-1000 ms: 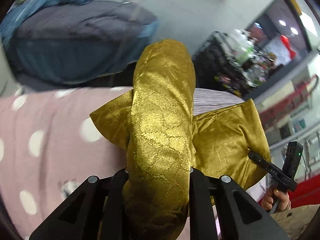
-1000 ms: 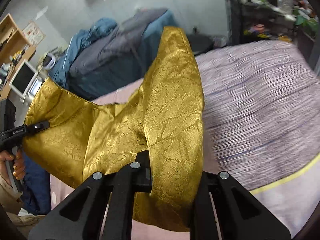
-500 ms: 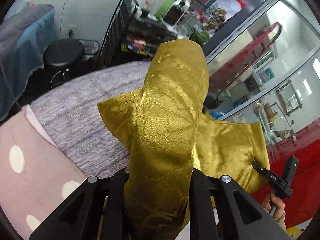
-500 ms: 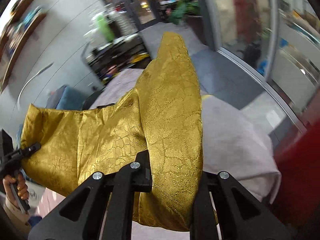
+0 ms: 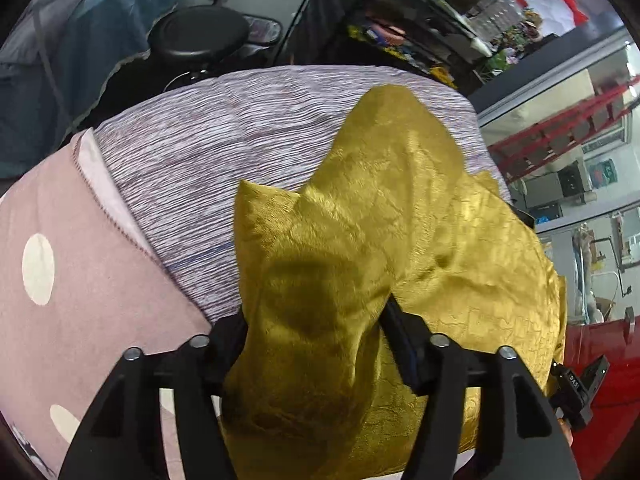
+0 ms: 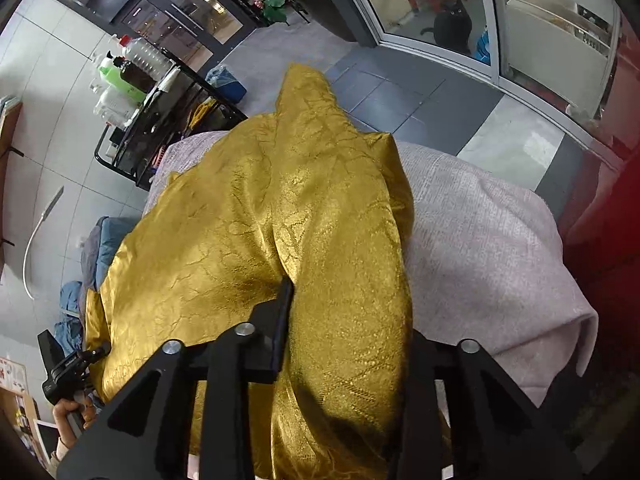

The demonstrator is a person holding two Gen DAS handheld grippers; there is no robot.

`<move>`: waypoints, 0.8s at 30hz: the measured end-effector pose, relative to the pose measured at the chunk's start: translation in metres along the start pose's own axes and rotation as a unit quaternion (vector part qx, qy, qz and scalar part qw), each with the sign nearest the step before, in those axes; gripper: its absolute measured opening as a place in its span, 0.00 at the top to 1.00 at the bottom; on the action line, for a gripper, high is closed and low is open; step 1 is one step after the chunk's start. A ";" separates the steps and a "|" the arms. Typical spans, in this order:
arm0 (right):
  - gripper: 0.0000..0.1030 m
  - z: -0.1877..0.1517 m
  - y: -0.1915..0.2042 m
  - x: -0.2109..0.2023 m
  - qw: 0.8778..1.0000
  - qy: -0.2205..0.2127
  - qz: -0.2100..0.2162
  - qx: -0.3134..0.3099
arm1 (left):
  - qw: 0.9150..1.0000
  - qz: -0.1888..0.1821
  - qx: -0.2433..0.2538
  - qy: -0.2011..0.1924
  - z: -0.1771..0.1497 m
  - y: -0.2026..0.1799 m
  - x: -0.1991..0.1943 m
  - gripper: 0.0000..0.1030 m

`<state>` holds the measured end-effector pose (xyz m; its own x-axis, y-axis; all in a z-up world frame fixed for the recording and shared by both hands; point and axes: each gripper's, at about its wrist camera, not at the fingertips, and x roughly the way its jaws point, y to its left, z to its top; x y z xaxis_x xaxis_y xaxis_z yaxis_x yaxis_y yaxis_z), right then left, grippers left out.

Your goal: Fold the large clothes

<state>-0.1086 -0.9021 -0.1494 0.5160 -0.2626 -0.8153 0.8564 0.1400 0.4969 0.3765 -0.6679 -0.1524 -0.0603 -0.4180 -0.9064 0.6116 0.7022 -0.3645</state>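
Lowered onto the bed, gold garment sags forward.

Crinkled gold garment draped over bed

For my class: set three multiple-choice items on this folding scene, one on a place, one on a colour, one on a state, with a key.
1. The gold garment lies partly on:
A. a grey striped cover
B. a wooden floor
C. a metal tray

2. The spots on the pink blanket are:
A. black
B. white
C. green

3. The right gripper is:
A. open and bare
B. shut on the garment
C. out of view

Key: A, cloth drapes over the cover; B, pale dots show; B, fabric is bunched between the fingers.
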 end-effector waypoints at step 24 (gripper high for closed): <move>0.14 -0.019 0.081 -0.088 0.968 -0.074 -0.211 -0.117 | 0.975 0.101 0.192 -0.049 -0.128 -0.081 -0.095 0.06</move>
<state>-0.0840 -0.8493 -0.0433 0.1268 -0.4754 -0.8706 0.9796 0.1980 0.0346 0.2315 -0.6108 -0.0638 0.1559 -0.3598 -0.9199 0.8544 0.5165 -0.0573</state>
